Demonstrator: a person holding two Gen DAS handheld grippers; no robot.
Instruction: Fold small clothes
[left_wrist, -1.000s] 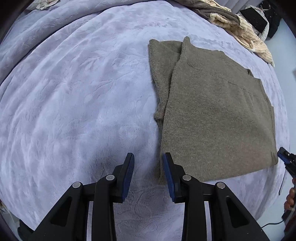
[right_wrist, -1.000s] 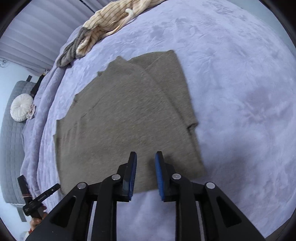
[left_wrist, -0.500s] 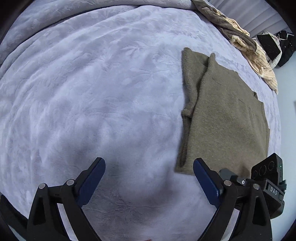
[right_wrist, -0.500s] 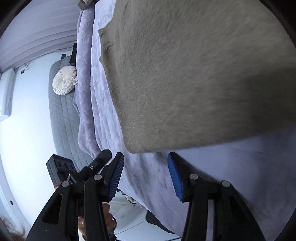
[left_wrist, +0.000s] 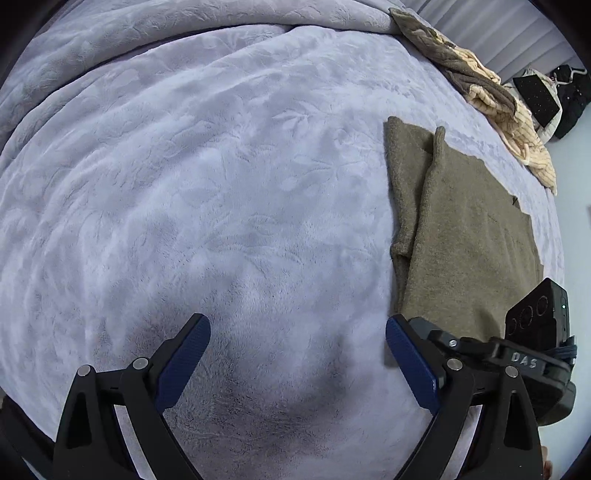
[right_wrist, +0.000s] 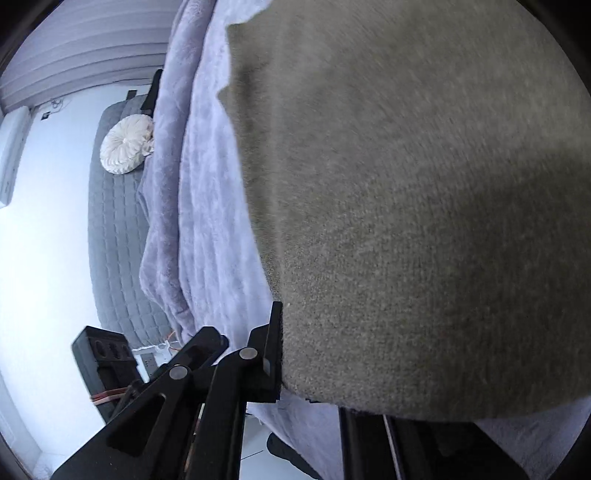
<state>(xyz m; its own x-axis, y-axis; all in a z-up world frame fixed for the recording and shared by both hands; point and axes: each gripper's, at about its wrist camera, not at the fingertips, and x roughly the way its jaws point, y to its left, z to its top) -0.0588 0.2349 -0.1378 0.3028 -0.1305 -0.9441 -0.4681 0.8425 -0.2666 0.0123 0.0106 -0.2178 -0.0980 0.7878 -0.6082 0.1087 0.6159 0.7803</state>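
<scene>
An olive knitted sweater (left_wrist: 469, 236) lies flat on the lilac blanket (left_wrist: 221, 184), one sleeve folded along its left side. My left gripper (left_wrist: 297, 343) hangs open above bare blanket just left of the sweater's near corner, with nothing between its blue pads (left_wrist: 184, 354). In the right wrist view the sweater (right_wrist: 406, 184) fills the picture. My right gripper (right_wrist: 282, 332) is at its near left corner, jaws closing with the hem between them. One black finger (right_wrist: 273, 343) presses against the cloth edge; the other is hidden under the knit. The right tool's camera housing (left_wrist: 535, 321) shows beside the sweater.
A heap of cream striped and grey clothes (left_wrist: 491, 107) lies at the far right of the bed, with a black bag (left_wrist: 569, 96) beyond it. Past the bed's edge stand a grey quilted seat (right_wrist: 114, 240) with a round white cushion (right_wrist: 125, 144) and a black box (right_wrist: 103, 350).
My left gripper's jaws spread wide and it slid left off the sweater's hem. The right gripper swung down to the sweater's corner and closed from half open onto the hem.
</scene>
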